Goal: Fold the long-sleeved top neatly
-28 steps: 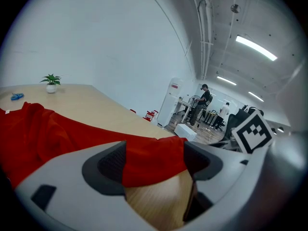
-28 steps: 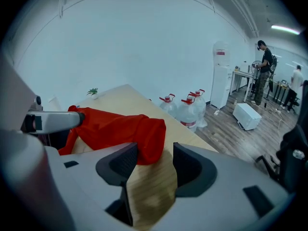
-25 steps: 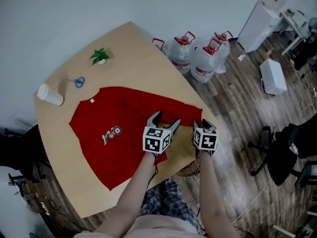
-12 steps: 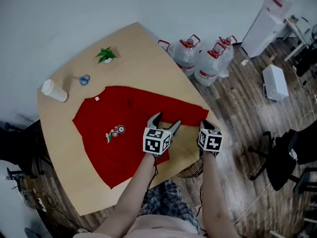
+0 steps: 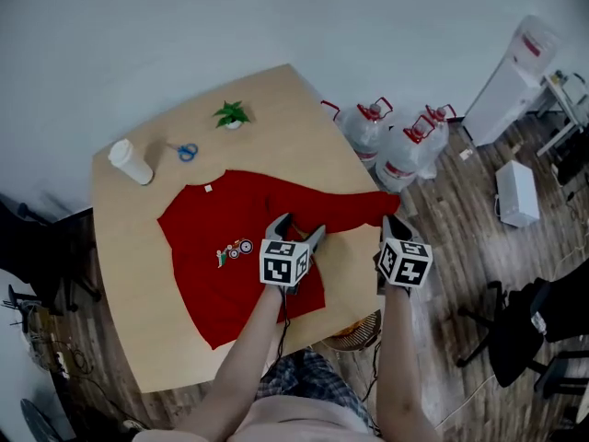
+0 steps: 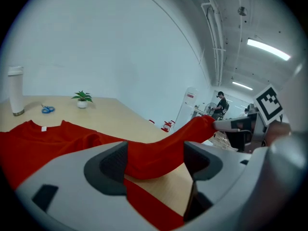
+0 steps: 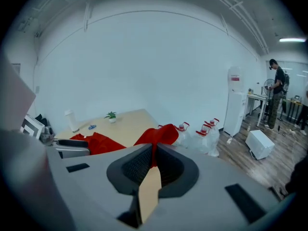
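Note:
The red long-sleeved top [image 5: 230,247] lies flat, front up, on the wooden table [image 5: 138,330]. One sleeve [image 5: 354,208] stretches right to the table's edge, and its end is lifted off the wood. My right gripper [image 5: 390,225] is shut on that sleeve end [image 7: 159,134], with red cloth pinched between its pads in the right gripper view [image 7: 153,165]. My left gripper [image 5: 294,231] hovers open over the top's lower right part. In the left gripper view [image 6: 156,160] the raised sleeve [image 6: 163,148] runs across just beyond its spread jaws, untouched.
At the table's far side stand a white cup [image 5: 131,161], blue scissors [image 5: 187,151] and a small potted plant [image 5: 231,114]. On the floor to the right are water jugs [image 5: 405,150], a water dispenser [image 5: 511,81], a white box [image 5: 518,191] and an office chair [image 5: 534,330].
My right gripper has risen from the table's edge and pulled the sleeve end up with it. The left gripper has drifted a little further over the top, still open.

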